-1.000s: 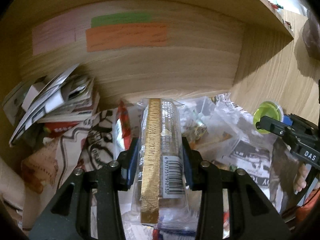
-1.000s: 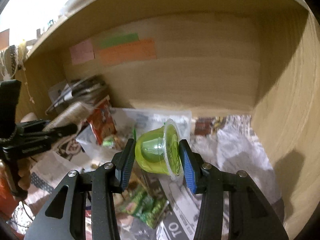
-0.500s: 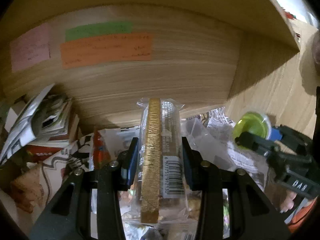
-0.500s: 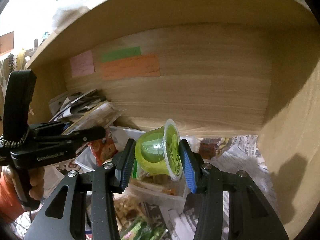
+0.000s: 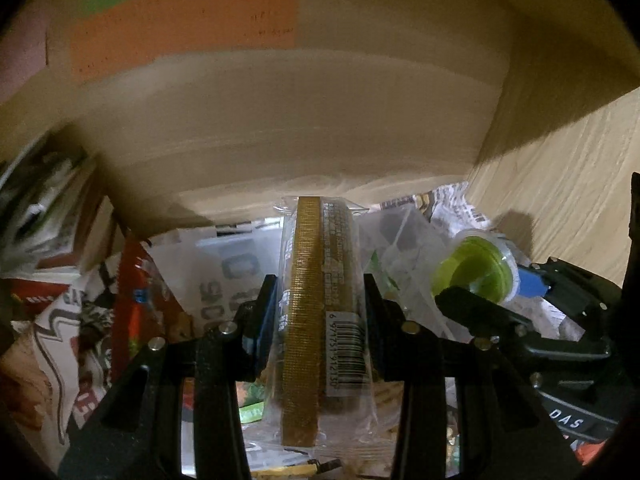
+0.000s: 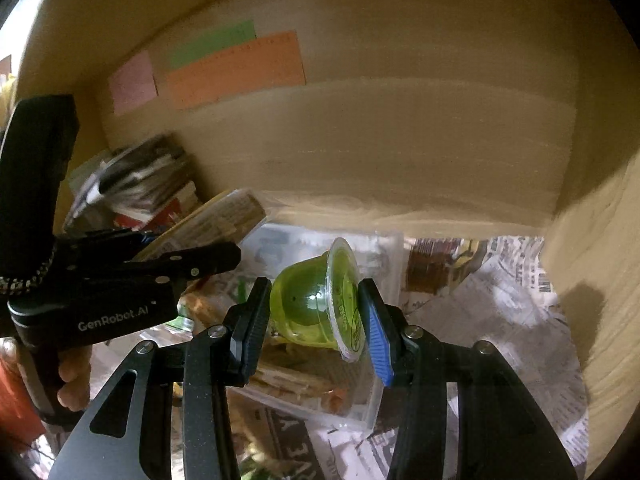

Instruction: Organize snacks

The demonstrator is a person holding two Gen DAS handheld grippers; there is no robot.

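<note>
Two snacks are in transit — the left gripper clamps a clear-wrapped wafer bar on edge, the right gripper pinches a green jelly cup on its side. Both hover above a clear plastic bin on newspaper inside the wooden shelf. Judged step: delivery; next, lower over the bin and release — without crowding each other.

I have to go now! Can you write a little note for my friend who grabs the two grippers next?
Left hand-held gripper: shut on a wrapped snack bar, held upright.
Right hand-held gripper: shut on a green jelly cup, tipped on its side.
Both are inside the wooden shelf, above a clear box and snack bags on newspaper.
Done: both snacks picked up.
Left: set each down, probably in the box.
</note>
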